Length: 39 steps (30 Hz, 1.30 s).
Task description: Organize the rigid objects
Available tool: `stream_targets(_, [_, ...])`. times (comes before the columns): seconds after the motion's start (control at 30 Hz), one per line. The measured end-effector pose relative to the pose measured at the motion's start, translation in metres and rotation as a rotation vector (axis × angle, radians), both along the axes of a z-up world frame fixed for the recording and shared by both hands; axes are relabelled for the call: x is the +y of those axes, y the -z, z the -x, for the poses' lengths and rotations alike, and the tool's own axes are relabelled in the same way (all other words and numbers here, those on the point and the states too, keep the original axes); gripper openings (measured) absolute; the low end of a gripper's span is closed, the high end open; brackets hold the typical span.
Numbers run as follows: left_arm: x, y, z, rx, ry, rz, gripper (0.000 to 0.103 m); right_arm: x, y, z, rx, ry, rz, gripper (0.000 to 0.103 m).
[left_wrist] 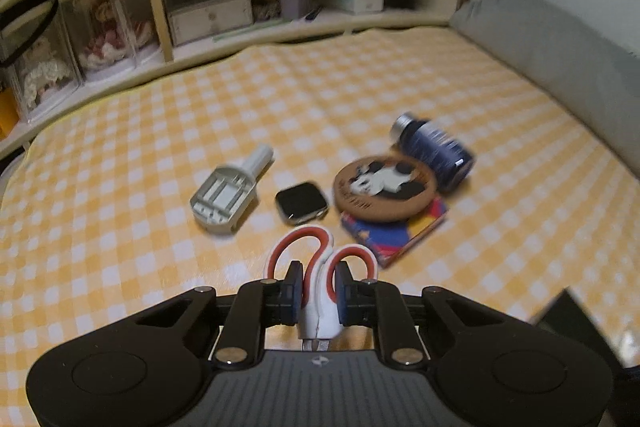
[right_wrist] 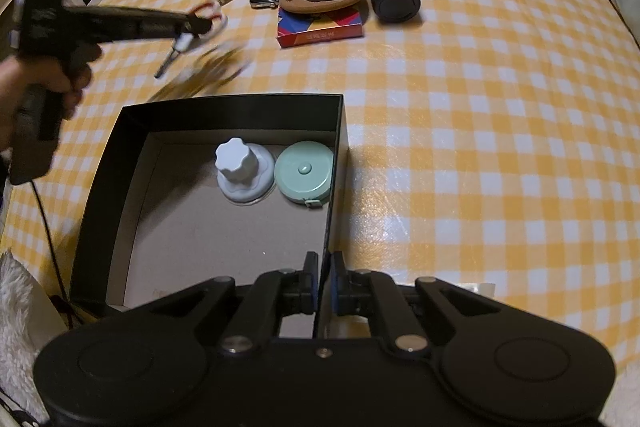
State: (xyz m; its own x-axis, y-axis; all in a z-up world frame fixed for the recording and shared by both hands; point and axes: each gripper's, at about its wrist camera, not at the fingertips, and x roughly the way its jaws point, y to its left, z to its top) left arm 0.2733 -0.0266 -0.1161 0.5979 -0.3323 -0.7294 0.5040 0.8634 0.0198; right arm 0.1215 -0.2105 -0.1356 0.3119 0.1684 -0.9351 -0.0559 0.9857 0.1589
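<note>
My left gripper (left_wrist: pixel 318 287) is shut on red-and-white scissors (left_wrist: pixel 320 267), held above the checked cloth; both show blurred in the right wrist view (right_wrist: pixel 200 21). My right gripper (right_wrist: pixel 325 281) is shut on the right wall of a black box (right_wrist: pixel 335 163). In the box stand a white knob (right_wrist: pixel 240 167) and a green tape measure (right_wrist: pixel 306 171). On the cloth lie a grey plastic tool (left_wrist: pixel 228 195), a smartwatch body (left_wrist: pixel 302 203), a panda coaster (left_wrist: pixel 384 187) on a card box (left_wrist: pixel 400 235), and a blue bottle (left_wrist: pixel 436 151).
A wooden shelf (left_wrist: pixel 280 27) with doll cases and boxes runs along the far edge. A grey cushion (left_wrist: pixel 560 51) lies at the right. The yellow checked cloth (right_wrist: pixel 480 147) covers the surface. A corner of the black box (left_wrist: pixel 568 311) shows near my left gripper.
</note>
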Motion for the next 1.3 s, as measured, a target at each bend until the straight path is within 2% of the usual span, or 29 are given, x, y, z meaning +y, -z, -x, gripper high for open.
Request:
stream_targets(0.17, [-0.006,-0.033,0.029,0.014,0.06,0.061,0.018,-0.001,0.001,0.0,0.0,0.001,-0.002,0.006])
stream_targets(0.33, [-0.023,-0.04,0.071,0.081,0.209,0.111,0.018,-0.002,0.001,-0.001,0.001,0.003,-0.007,0.006])
stream_targets(0.5, [-0.039,-0.017,0.105,0.168,0.346,0.059,0.018,-0.005,-0.003,0.001,-0.008,0.015,-0.018,0.006])
stream_targets(0.7, [-0.05,0.01,0.12,0.223,0.45,0.001,0.018,-0.013,-0.013,0.01,-0.027,0.044,-0.054,0.005])
stream_targets(0.97, [-0.074,0.042,0.131,0.237,0.601,-0.099,0.018,-0.01,-0.012,0.012,-0.027,0.047,-0.05,0.004])
stream_targets(1.1, [-0.082,0.051,0.135,0.222,0.638,-0.142,0.018,-0.01,-0.012,0.012,-0.028,0.046,-0.049,0.004])
stream_targets(1.3, [-0.092,0.059,0.134,0.19,0.678,-0.158,0.017,-0.009,-0.012,0.012,-0.027,0.046,-0.048,0.004])
